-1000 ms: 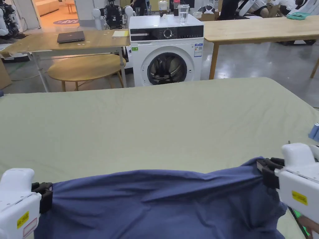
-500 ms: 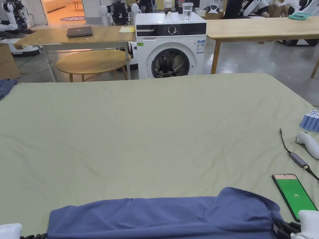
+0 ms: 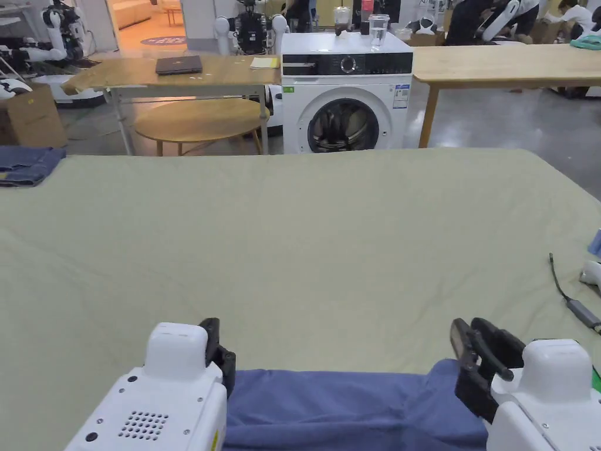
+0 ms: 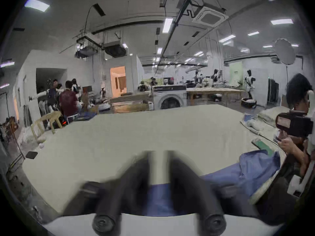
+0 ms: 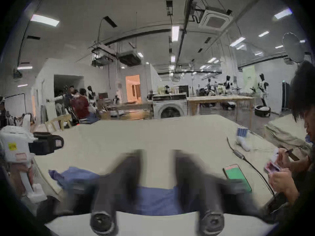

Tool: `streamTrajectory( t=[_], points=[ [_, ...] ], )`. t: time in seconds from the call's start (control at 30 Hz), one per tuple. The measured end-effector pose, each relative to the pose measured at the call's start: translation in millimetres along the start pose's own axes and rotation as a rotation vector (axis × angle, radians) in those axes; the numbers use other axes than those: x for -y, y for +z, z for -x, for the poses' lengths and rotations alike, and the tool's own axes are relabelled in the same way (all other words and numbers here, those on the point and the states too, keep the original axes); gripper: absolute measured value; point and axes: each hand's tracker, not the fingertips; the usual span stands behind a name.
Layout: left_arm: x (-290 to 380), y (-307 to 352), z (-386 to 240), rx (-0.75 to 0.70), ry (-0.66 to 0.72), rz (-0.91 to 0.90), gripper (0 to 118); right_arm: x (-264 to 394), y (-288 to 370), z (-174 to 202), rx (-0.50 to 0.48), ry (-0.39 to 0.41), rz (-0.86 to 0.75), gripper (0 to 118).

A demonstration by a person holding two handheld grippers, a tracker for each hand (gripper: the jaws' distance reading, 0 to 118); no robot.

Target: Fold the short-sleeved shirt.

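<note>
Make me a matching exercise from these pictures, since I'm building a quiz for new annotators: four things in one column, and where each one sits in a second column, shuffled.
Things:
1. blue shirt
2. folded jeans
3. glass of water
4. laptop

Places:
A. on top of the washing machine
B. on the wooden table left of the washing machine
C. at the near edge of the green cloth-covered table, between the two grippers
D. at the far left edge of the green cloth-covered table

Pairs: 1-C, 2-D, 3-A, 4-B
</note>
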Motion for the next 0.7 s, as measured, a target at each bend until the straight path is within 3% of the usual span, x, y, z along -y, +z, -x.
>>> streamTrajectory(
  t=[0.03, 0.07, 0.17, 0.27, 0.3, 0.37, 0.4, 0.57, 0.7],
  points=[
    [3.0, 3.9, 1.6, 0.011, 0.003, -0.045, 0, 4.7, 0.6, 5.1, 0.024, 0.025, -0.008, 0],
    [4.2, 2.3, 8.5, 0.082, 0.027, 0.02, 0, 6.8, 0.4, 6.7, 0.024, 0.042, -0.017, 0],
    [18.8, 12.3, 8.6, 0.028, 0.012, 0.053, 0, 11.5, -4.2, 8.5, -0.006, 0.061, 0.017, 0],
    [40.9, 21.3, 56.6, -0.017, 0.147, 0.098, 0, 13.5, -4.4, 10.1, -0.009, 0.071, 0.021, 0],
    [49.2, 24.6, 69.7, -0.019, 0.185, 0.114, 24, 14.1, -4.2, 9.6, -0.011, 0.065, 0.023, 0],
    [81.2, 32.7, 113.6, -0.02, 0.329, 0.18, 93, 17.9, -1.9, 13.7, -0.014, 0.061, 0.03, 0],
    [83.4, 30.4, 123.0, -0.03, 0.381, 0.204, 118, 20.2, -2.2, 14.4, -0.013, 0.063, 0.035, 0],
    [135.1, 17.6, 204.5, 0.132, 0.862, 0.284, 118, 30.8, -5.2, 19.8, -0.018, 0.033, 0.09, 0],
    [176.7, -29.1, 220.1, 0.286, 1.158, 0.344, 118, 34.3, -9.3, 24.1, -0.018, 0.019, 0.108, 0]
  ],
)
